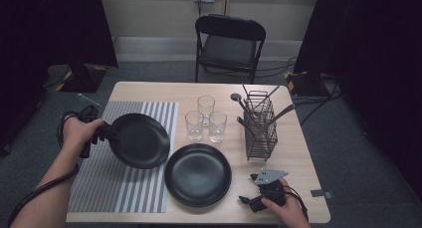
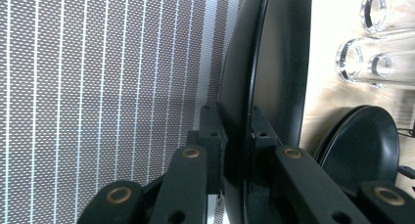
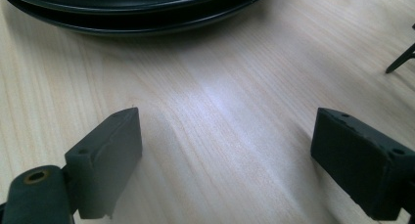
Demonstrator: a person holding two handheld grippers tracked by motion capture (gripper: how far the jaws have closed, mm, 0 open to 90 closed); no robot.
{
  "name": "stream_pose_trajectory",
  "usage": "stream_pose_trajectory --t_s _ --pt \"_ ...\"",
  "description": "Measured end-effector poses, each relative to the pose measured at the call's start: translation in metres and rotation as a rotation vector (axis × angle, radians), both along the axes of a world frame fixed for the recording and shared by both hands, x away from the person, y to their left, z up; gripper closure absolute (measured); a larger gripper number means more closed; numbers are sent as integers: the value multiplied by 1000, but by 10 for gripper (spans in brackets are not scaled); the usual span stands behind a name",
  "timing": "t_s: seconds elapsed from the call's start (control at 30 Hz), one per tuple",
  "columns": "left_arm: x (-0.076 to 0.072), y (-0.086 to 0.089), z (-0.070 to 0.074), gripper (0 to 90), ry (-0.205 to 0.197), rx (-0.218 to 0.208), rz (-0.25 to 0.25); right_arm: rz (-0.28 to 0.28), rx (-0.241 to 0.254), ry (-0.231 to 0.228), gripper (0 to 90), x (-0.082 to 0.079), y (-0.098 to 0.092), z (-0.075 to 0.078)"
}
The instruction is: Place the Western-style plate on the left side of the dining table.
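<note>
Over the striped placemat (image 1: 124,178) our left gripper (image 1: 103,133) clamps the tilted black plate's (image 1: 140,140) rim; stacked black plates (image 1: 198,174), three glasses (image 1: 205,119) and a wire caddy (image 1: 261,128) stand right; our right gripper (image 1: 251,200) gapes wide, empty

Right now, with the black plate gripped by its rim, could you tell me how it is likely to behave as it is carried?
The black plate looks rigid: it holds its shape tilted above the striped mat. Clamped only at its rim by the left gripper, it may pivot or sag. Its glossy surface probably makes it slippery, and it would likely chip if dropped.
</note>
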State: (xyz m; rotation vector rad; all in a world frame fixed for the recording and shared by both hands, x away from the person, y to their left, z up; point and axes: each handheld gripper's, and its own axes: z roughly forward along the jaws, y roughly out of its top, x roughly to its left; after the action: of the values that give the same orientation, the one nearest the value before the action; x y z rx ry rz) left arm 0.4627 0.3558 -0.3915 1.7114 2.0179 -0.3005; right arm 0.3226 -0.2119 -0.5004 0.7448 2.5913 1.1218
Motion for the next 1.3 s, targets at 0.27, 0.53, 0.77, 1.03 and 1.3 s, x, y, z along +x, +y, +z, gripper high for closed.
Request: stream_pose_trajectory --t_s 0.27,0.53,0.77,1.03,1.3 --pt "0 3 -2 809 1 17 -19 0 0 0 110 0 0 0" --pt "1 3 -6 799 1 20 5 -3 0 0 111 0 0 0" --pt "0 2 -6 795 -2 35 -7 -5 0 1 111 0 0 0" --pt "2 3 -7 792 -4 47 -8 -8 -2 0 111 -1 0 0" --pt "2 3 -9 785 -11 57 3 -9 -2 -1 111 -1 0 0"
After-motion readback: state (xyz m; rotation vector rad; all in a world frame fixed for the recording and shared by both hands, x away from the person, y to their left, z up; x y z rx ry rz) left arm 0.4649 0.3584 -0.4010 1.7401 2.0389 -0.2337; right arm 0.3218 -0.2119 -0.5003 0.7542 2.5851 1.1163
